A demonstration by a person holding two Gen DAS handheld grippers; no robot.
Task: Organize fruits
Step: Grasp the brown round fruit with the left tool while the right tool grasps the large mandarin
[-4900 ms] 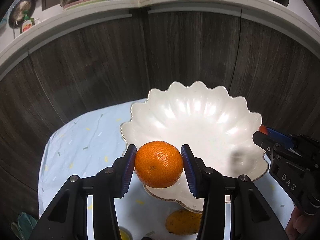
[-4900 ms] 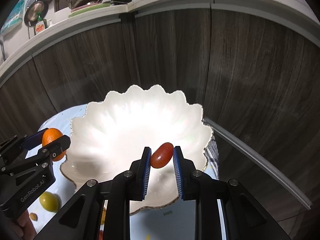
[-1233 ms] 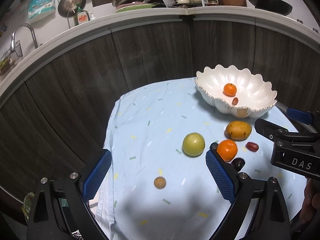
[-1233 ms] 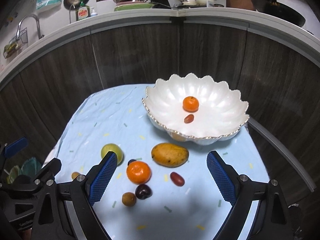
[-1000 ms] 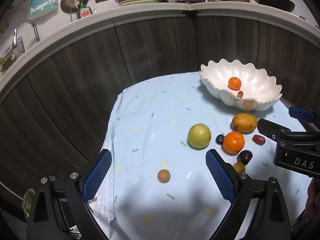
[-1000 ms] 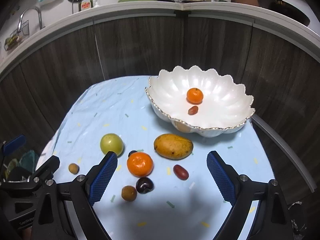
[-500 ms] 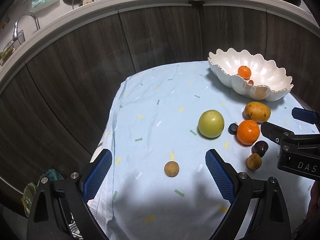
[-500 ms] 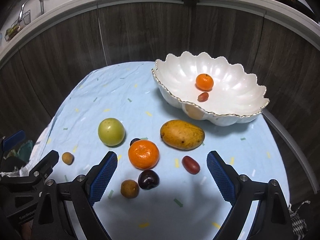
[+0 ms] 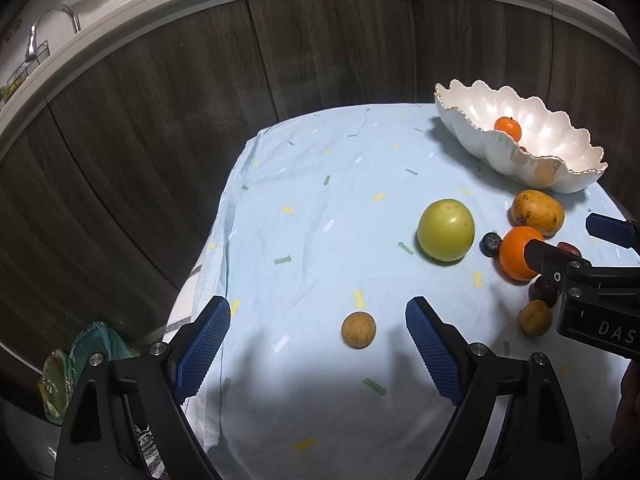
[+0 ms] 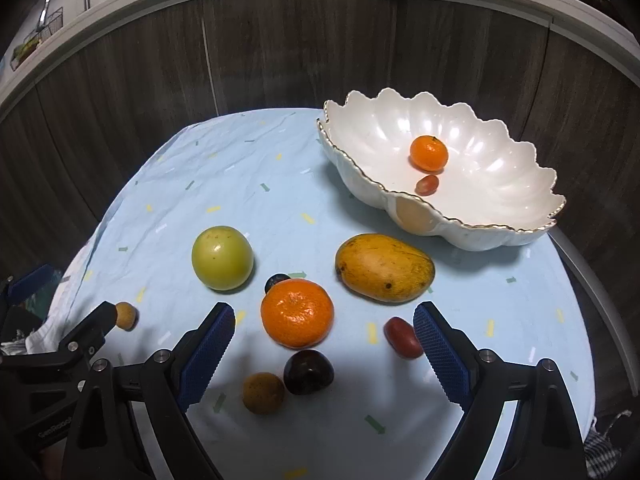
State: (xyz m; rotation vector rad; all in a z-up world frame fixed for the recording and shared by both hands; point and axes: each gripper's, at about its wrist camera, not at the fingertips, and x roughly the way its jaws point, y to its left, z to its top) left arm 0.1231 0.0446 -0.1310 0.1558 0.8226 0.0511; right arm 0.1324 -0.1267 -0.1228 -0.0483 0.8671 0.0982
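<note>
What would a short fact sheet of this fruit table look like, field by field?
bowl: white scalloped bowl at the cloth's far right
in bowl: small orange, small red fruit
on cloth: green apple, mango, large orange, dark plum, red oval fruit, two small brown fruits
left gripper: open, empty, small brown fruit just ahead between its fingers
right gripper: open, empty, above the fruit cluster

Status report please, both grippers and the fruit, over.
Left gripper and right gripper open, empty. Small orange and red fruit in white bowl. Large orange, mango, green fruit on cloth. Nothing blocking.
</note>
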